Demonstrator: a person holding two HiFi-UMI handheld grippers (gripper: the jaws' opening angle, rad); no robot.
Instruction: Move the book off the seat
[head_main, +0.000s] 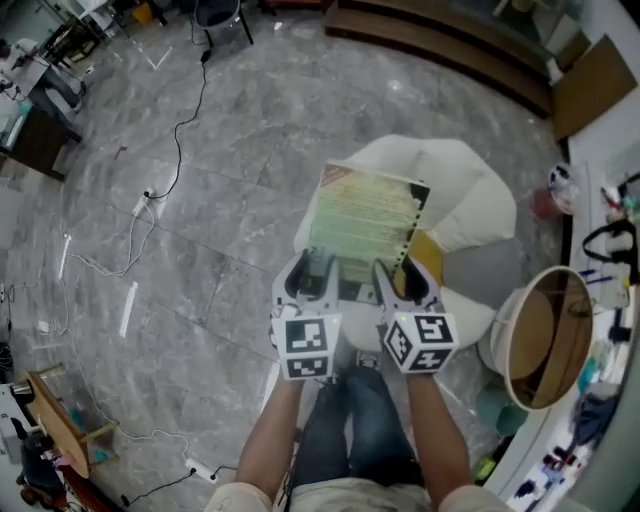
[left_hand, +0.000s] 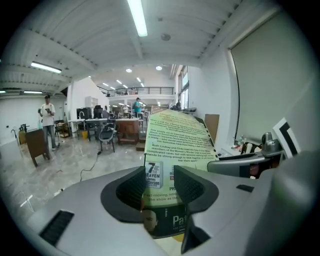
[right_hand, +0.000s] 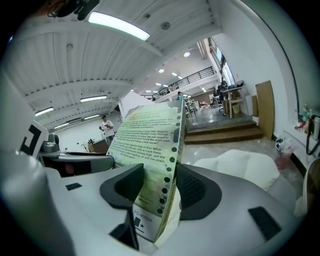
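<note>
Both pairs of jaws are closed on the same book (head_main: 365, 215), holding it by the end nearest the person. The left gripper (left_hand: 160, 181) has its dark ribbed pads against the lower part of the back cover, with print showing between them. The right gripper (right_hand: 159, 186) pinches the corner by the spine, where a row of dark dots runs up the edge. In the head view two forearms (head_main: 275, 430) reach forward side by side with the grippers close together. The pale green book, covered in printed text, slopes up and away from them. Below and beyond it is the seat (head_main: 470, 190), a white, puffy, beanbag-like chair on a grey marbled floor (head_main: 230, 150). In the right gripper view the white cushion lies well below the book, and open room shows behind the cover. From that, the book appears to be lifted clear, with no part resting on the seat. The pick-up looks done, but the book hangs over the seat and is not set down anywhere. It remains to be carried aside and put down somewhere. Bare floor lies to the left, and a round wood-lined tub (head_main: 545, 340) stands near the seat on the right.
</note>
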